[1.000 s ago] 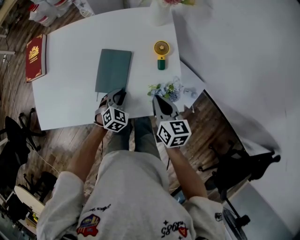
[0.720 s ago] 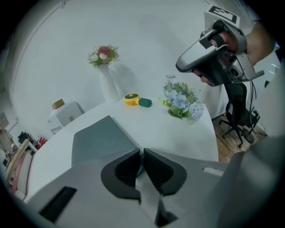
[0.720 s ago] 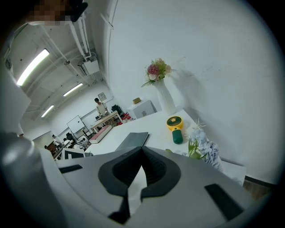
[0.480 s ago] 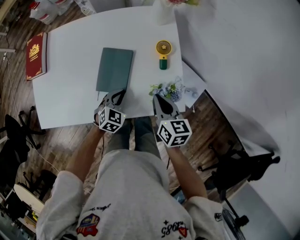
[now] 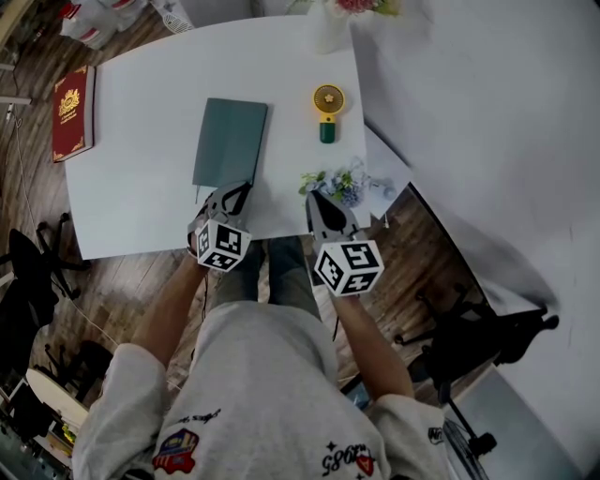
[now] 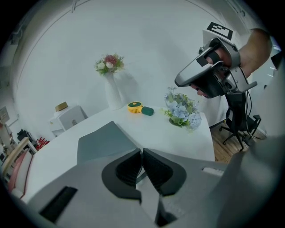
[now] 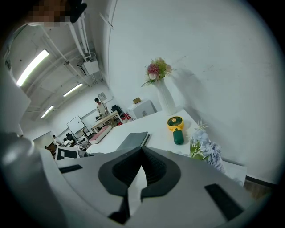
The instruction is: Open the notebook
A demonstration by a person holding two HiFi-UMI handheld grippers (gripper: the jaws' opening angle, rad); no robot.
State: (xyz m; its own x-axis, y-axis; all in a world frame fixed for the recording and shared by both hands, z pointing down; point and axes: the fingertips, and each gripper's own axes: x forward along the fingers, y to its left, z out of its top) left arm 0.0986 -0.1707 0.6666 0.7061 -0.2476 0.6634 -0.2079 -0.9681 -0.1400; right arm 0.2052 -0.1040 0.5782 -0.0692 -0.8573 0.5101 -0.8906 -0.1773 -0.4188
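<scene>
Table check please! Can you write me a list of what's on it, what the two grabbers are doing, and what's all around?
Surface: white table, mostly bare.
Job's things: dark green notebook, closed, lying flat.
Clutter: yellow and green hand fan; blue flower bunch; white vase with flowers; red book at the left edge.
Grippers: left gripper shut at the notebook's near edge, a grip cannot be told; right gripper shut, empty, beside the flower bunch.
Cables: one thin cable on the floor, left.
Surroundings: wooden floor; black chairs left and right.
</scene>
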